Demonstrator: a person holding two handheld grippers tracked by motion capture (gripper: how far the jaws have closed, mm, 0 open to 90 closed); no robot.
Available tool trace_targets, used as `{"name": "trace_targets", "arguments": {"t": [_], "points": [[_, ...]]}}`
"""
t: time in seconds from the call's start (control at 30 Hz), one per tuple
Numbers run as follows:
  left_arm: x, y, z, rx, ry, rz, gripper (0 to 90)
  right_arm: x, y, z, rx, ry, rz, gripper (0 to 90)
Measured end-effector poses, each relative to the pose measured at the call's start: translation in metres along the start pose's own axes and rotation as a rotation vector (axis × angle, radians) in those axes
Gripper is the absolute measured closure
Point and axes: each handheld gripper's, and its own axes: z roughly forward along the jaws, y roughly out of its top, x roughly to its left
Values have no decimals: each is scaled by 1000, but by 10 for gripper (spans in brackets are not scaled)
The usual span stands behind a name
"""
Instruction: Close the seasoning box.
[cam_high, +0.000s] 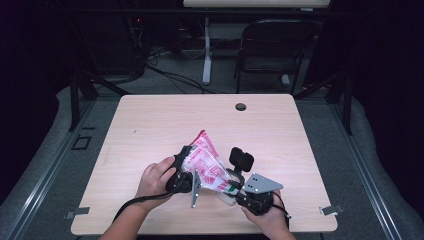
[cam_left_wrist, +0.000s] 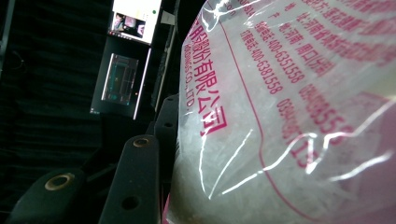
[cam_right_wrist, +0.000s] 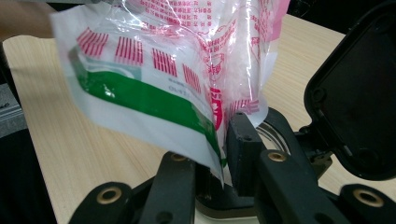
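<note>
This is looking like a lab or recording studio rather than anyone's home. A plain wooden table (cam_high: 150, 130) with a cable hole (cam_high: 241, 106) near its far edge is standing alone on grey carpet (cam_high: 60, 160), and black curtains (cam_high: 385, 100) are closing it in on both sides. Beyond the far edge, a black folding chair (cam_high: 272, 47) is sitting empty beside the white leg of a desk (cam_high: 206, 50), with cables (cam_high: 170, 75) trailing across the floor. In the left gripper view, two lit monitors (cam_left_wrist: 125, 56) are glowing in the darkness.
</note>
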Motion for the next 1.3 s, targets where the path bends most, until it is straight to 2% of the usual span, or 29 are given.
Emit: {"name": "trace_targets", "arguments": {"t": [0.17, 0.27, 0.53, 0.83, 1.3], "points": [[1, 0, 0, -4, 13, 3, 632, 0, 1, -2, -8, -5, -2, 849], [1, 1, -1, -2, 13, 4, 631, 2, 1, -2, 6, -6, -15, 891], [4, 3, -3, -9, 32, 7, 630, 2, 1, -2, 7, -1, -16, 897], [4, 4, -3, -5, 32, 8, 630, 2, 1, -1, 7, 2, -14, 899], [6, 6, -4, -9, 51, 33, 620, 1, 1, -1, 8, -2, -13, 898]]}}
